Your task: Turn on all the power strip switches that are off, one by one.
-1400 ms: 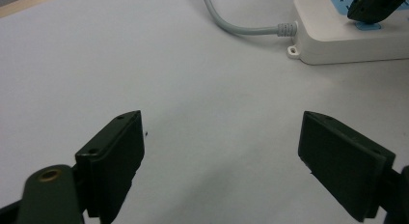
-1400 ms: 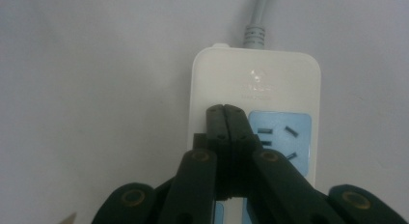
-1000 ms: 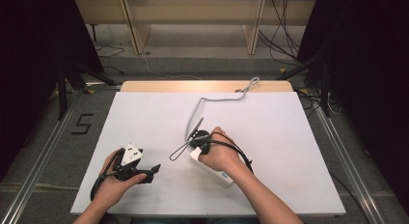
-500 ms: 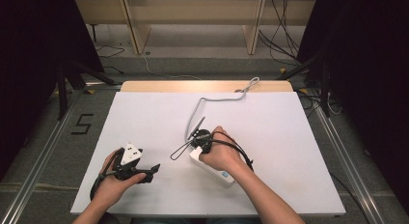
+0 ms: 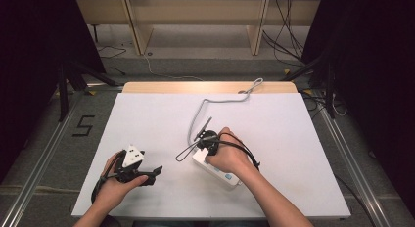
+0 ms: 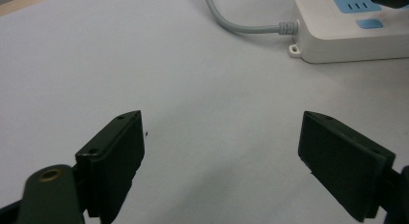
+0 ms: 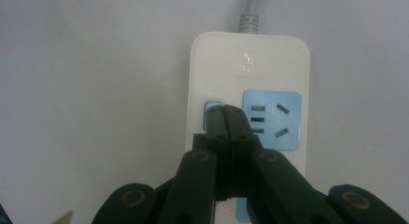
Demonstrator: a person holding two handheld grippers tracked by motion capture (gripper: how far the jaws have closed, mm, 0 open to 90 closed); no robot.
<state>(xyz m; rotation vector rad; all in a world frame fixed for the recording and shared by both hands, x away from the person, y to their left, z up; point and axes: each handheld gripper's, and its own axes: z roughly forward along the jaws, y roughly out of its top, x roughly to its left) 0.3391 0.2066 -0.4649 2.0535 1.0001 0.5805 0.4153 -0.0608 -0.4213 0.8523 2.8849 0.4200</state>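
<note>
Resting low, left claw: the left claw (image 5: pixel 147 174) sits near the front-left of the table (image 5: pixel 147 119), held in the left hand (image 5: pixel 115 185), its jaws spread wide with bare table between them in the left gripper view, so it is released and grasping nothing
Strip, from the left claw: the strip (image 6: pixel 347 33) lies up and to the right in that view, well apart from the jaws, its grey cord (image 6: pixel 236 21) leaving the end that faces this claw
Strip, on the table: the strip (image 5: pixel 215 166) lies just right of centre, mostly under the right hand (image 5: pixel 230 156); its long axis runs slantwise, cord end toward the far left, other end toward the near right
Cord: it loops away to the far edge of the table
Right claw: the right claw (image 7: pixel 226 122) is clenched, jaws pressed together with nothing between them, tips over the small blue switch (image 7: pixel 211 108) just left of the blue socket (image 7: pixel 271 120); whether they touch it I cannot tell
Turning relation: the switch lies directly under the tips, so the next move is probably a straight press down, and the right hand is far the nearer
</note>
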